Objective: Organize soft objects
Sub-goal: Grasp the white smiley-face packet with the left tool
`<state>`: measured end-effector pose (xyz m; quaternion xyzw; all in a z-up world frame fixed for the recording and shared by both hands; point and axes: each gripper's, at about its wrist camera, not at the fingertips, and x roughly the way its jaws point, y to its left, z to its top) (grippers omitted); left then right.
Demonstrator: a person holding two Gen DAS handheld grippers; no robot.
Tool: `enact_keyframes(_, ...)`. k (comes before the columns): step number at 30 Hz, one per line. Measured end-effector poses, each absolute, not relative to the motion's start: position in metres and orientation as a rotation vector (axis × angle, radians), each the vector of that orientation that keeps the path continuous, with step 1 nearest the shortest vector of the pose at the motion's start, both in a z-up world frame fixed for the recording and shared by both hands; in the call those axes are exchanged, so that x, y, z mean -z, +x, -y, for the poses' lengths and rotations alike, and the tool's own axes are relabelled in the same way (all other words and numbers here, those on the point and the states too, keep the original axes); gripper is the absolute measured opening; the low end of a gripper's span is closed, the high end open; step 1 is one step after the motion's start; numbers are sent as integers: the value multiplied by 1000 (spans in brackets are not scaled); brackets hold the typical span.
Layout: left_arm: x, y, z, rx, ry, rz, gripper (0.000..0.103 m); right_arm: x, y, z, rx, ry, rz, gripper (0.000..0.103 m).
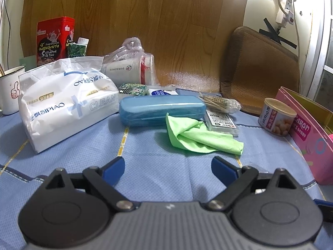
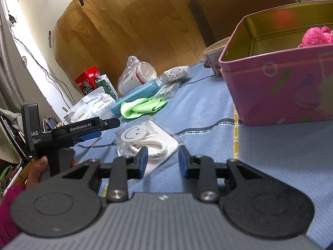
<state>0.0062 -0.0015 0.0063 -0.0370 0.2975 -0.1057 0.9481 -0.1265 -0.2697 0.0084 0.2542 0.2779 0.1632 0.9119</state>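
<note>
Left claw (image 1: 168, 169), jaws spread and empty, faces the crumpled green cloth (image 1: 199, 136) lying ahead on the bench (image 1: 145, 145) against a blue case (image 1: 161, 109); right claw (image 2: 163, 161) partly spread, empty.

Desk (image 1: 158, 166): covered in a blue cloth with dark stripes and yellow dashes. Lying on it, in the left wrist view: white tissue pack (image 1: 66, 100) at left; white mug (image 1: 10, 89) at the left edge; red tin (image 1: 55, 40) at upper left; bagged cup (image 1: 133, 68) on its side; blue case (image 1: 162, 109) at centre; green cloth (image 1: 199, 135) touching its front; cotton swabs (image 1: 220, 103); small can (image 1: 276, 117); pink box (image 1: 312, 137) at right. In the right wrist view: smiley-face packet (image 2: 145, 139), lower centre.
</note>
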Motion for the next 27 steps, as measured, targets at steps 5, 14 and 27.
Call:
enact_keyframes(5, -6, 6, 1, 216, -75, -606, 93, -10, -129, 270, -310, 496, -558, 44)
enact_keyframes(14, -8, 5, -1, 249, -84, -604, 93, -20, -141, 260, -261, 360, -500, 53)
enact_keyframes(27, -33, -38, 0, 550, -294, -718, 94, -30, -132, 239, -350, 217, -483, 72)
